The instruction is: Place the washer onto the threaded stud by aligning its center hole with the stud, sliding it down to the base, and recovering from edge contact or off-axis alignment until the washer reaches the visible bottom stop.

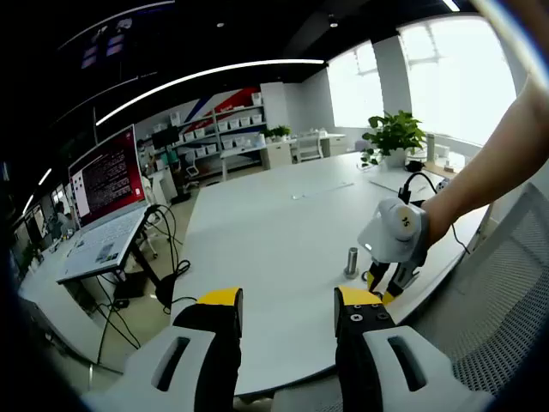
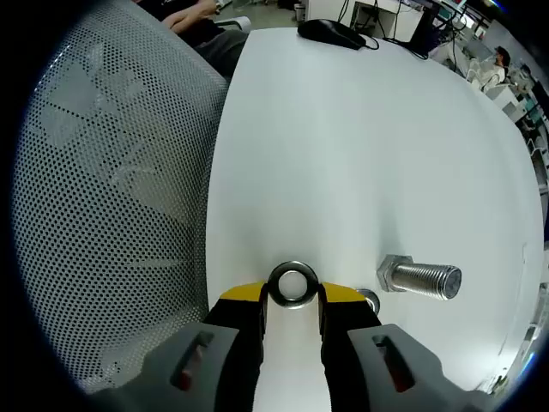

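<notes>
**Washer pinched, stud just to the side**

Right now the washer [image 2: 292,286] sits between my right gripper [image 2: 292,296]'s yellow-tipped jaws, clamped by its rim with the centre hole showing clear and round. Just beside it in the right gripper view stands the threaded stud [image 2: 420,280], its hex base toward the washer and its threaded shank pointing away across the white table [image 2: 360,137]; washer and stud are apart, not touching. A second small ring [image 2: 369,300] lies on the table by the stud's base, partly hidden behind my jaw, so I cannot say what it is.

No writing on washer or stud is legible. The laptop [image 1: 107,202] in the left gripper view shows red-and-white screen text too small to read.

The table runs wide and bare beyond the stud, and its edge curves close beside a mesh chair back [image 2: 111,197].

My left gripper [image 1: 287,309] hangs off the table's near edge with its jaws spread wide and nothing between them. From there the stud [image 1: 352,261] stands upright near the table edge, with my right gripper [image 1: 390,276] just beside it, its tips hard to make out. A potted plant [image 1: 392,136] stands at the far side.
</notes>
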Available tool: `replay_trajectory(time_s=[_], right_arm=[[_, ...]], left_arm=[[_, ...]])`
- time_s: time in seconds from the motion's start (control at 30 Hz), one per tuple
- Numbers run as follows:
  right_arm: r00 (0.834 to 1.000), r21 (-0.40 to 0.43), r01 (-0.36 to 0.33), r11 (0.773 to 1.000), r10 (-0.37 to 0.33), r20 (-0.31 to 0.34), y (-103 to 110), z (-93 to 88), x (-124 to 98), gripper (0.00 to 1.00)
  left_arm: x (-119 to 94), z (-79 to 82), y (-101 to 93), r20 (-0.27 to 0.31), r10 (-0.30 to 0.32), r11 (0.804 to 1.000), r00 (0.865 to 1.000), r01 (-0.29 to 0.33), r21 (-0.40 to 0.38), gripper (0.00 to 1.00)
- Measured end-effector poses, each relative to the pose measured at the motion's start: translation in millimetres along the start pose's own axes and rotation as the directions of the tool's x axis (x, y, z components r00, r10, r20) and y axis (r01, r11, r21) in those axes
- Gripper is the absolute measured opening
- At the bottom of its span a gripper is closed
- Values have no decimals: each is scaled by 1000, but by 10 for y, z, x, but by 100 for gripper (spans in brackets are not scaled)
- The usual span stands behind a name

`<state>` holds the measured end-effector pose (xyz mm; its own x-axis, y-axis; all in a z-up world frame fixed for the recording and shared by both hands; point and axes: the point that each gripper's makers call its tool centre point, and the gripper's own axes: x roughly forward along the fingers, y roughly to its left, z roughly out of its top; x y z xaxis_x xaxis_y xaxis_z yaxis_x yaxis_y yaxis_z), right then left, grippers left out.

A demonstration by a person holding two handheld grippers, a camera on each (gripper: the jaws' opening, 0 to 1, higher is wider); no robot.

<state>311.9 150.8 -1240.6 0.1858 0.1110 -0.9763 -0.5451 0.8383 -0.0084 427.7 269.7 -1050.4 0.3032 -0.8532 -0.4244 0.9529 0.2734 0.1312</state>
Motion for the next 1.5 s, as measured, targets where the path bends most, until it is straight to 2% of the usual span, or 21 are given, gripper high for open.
replay_trajectory(time_s=[0.1, 0.23, 0.37, 0.47, 0.73, 0.9, 1.07, 1.17, 1.3, 1.37, 1.5], right_arm=[[999, -1, -1, 1000, 0, -43, 9, 1, -3, 26], [994, -62, -13, 998, 6, -108, -37, 17, 71, 26], [990, -52, -12, 999, 4, -143, -48, 24, 91, 26], [989, -56, -12, 998, 3, -149, 26, -4, -9, 26], [998, -44, -11, 999, 8, -66, -40, -3, 44, 25], [1000, 28, -4, 1000, 4, 18, -81, 32, 36, 25], [1000, 55, 6, 998, -8, 28, -130, 3, 22, 24], [999, 63, 17, 998, -19, 33, -181, -10, 32, 24], [998, 79, 17, 997, -21, 56, -103, 15, -111, 24], [998, 73, 11, 997, -16, 67, -162, 49, -86, 24], [996, 37, 23, 999, -25, 81, -180, 120, -241, 24]], left_arm=[[2, -11, -4, -5, -5, 1000, 1000, 5, 1, 40], [1, -15, -1, -5, -3, 1000, 1000, 3, 0, 40], [-2, -18, 2, -5, -2, 1000, 1000, 2, 0, 40], [-5, -22, 4, -5, -1, 1000, 1000, 1, -1, 39], [-9, -24, -1, -7, -1, 1000, 1000, 1, 0, 38], [-7, -37, -5, -14, -4, 1000, 1000, 4, 5, 36], [-2, -23, -30, -11, -17, 1000, 1000, 17, 20, 36], [5, -53, -44, -31, -25, 999, 999, 26, 25, 39], [0, -41, -42, -23, -20, 1000, 1000, 21, 20, 38], [3, -45, -48, -28, -24, 999, 999, 24, 21, 38], [3, -50, -42, -28, -22, 1000, 999, 22, 18, 38]])
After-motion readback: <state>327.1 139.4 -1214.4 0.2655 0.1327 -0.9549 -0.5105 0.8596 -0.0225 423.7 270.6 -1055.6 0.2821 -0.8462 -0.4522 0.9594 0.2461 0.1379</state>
